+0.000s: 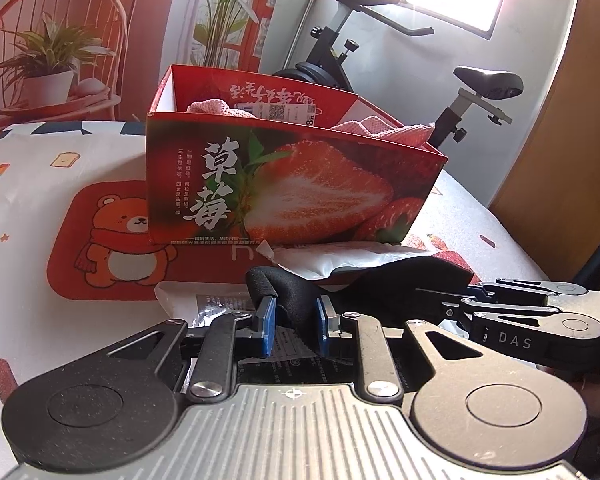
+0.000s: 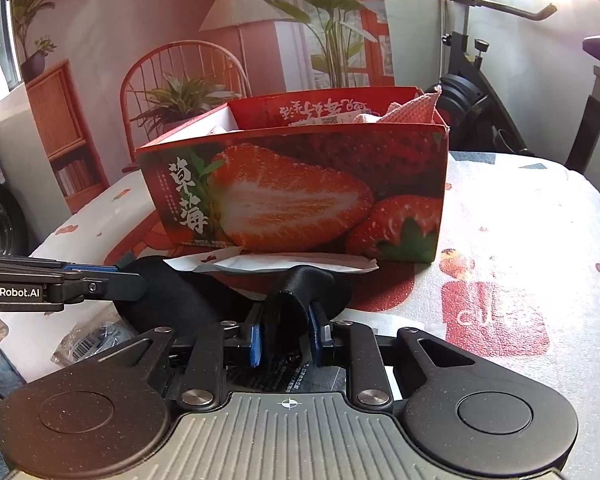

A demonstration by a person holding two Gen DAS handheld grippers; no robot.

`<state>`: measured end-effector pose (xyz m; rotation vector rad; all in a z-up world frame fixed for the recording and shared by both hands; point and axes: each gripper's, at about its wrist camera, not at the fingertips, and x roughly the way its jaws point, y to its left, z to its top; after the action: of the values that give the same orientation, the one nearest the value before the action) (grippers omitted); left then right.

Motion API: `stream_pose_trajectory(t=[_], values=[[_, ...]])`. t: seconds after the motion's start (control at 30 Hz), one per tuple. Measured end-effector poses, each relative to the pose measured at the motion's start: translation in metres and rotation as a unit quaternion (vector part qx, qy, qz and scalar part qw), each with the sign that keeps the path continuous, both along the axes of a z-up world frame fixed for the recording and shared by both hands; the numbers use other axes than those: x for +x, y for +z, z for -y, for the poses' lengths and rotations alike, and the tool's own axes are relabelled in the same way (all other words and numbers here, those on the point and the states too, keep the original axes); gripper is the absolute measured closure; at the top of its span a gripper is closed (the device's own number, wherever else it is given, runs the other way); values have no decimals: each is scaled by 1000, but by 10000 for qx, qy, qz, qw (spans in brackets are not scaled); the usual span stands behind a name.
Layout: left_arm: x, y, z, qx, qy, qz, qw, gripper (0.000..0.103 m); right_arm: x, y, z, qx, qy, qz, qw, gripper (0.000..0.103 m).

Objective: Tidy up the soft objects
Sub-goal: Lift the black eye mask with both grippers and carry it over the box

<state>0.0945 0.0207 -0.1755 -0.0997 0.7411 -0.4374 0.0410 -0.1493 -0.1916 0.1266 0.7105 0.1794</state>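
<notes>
Black cloth lies crosswise before the strawberry box, ends pinched.

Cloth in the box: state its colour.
Pink cloth, waffle-textured; clearest in the right wrist view, in the box.

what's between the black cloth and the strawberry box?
A flat white plastic packet lies on the table between the black soft cloth and the red strawberry-printed cardboard box, its far edge against the box base. Both wrist views show it.
</notes>
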Motion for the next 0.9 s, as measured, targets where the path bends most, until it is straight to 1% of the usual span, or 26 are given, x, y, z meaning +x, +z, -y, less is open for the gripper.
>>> stream_pose_trajectory(t=[0.4,0.73,0.9], values=[[-4,9,3,49,-7,161,9999,83,-2,12,1,10,-29,201,9998,83],[-7,23,3,54,-19,398,9992,83,-3,29,-1,-56,39,400,9992,83],[-8,19,1,29,-8,351,9994,83,-3,25,-3,-9,57,340,9994,83]])
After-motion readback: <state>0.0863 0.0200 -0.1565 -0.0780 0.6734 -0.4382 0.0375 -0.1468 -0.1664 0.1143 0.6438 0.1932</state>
